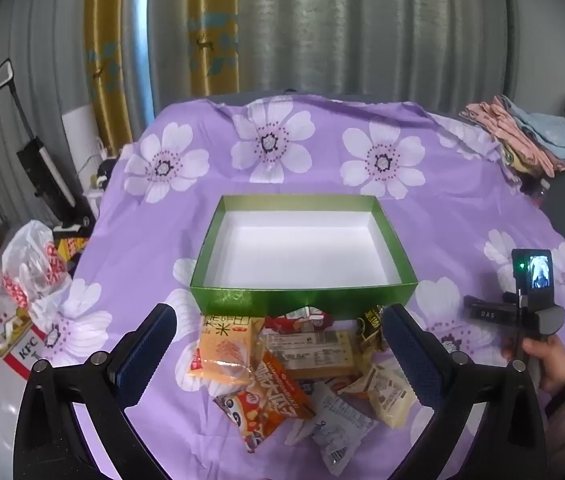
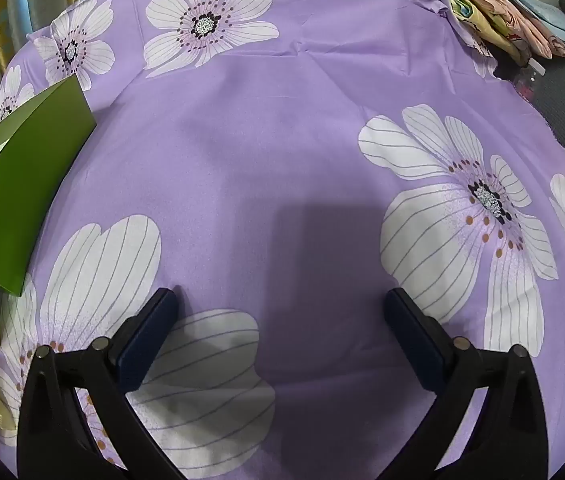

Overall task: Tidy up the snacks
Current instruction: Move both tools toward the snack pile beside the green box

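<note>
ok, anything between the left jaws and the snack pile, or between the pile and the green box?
Nothing visible. The left gripper, jaws wide open and holding nothing, hangs over the heap of wrapped snack packets. The pile lies against the near wall of the open, empty green cardboard box.

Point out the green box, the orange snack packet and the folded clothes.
green box (image 1: 302, 303), left wrist view, front wall.
orange snack packet (image 1: 222, 354), left wrist view, packet face.
folded clothes (image 2: 494, 12), right wrist view, top of pile.
</note>
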A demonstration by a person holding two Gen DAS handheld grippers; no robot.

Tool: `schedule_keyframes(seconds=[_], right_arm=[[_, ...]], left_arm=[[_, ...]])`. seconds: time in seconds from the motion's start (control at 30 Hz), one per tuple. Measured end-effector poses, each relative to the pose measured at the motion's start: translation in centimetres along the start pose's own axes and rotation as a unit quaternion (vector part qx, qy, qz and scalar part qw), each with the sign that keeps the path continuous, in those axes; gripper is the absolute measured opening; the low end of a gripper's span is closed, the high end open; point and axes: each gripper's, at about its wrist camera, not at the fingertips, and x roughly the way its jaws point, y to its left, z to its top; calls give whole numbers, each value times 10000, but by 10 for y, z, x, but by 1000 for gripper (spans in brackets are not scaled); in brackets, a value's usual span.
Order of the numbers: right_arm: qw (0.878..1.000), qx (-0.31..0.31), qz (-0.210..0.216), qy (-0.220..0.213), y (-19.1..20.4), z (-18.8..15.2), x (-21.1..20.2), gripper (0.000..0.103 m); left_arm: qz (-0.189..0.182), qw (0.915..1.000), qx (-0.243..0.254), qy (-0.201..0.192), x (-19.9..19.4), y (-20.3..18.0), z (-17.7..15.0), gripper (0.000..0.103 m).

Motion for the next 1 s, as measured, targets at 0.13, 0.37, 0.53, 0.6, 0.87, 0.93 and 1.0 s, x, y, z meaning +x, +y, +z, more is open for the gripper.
schedule_keyframes(seconds=[0.13,0.37,0.53,0.6,0.87,0.93,1.0], right_arm=[[9999,-73,-109,58,7,5,2,103],[9967,-508,167,-616,34,-7,-64,103],[9805,-1153,998,-1239,85,-17,-160,103],[9725,-1453,1280,-1291,109,-16,-188,103],[9483,-1912,2122,-1382,150,-39,-238,103],[9453,-1986,2169,-1415,158,-45,-247,103],[9436,-2052,2167,-1435,163,-47,-254,103]], left_arm=[[-49,9999,-102,10,1,3,-1,102],[11,9998,-172,22,-2,19,14,102],[-20,9993,-354,139,-12,26,19,102],[-77,9989,-409,200,-13,29,15,102],[25,9979,-602,229,-29,43,3,102],[44,9981,-598,167,-36,45,3,102],[43,9982,-593,118,-40,45,2,102]])
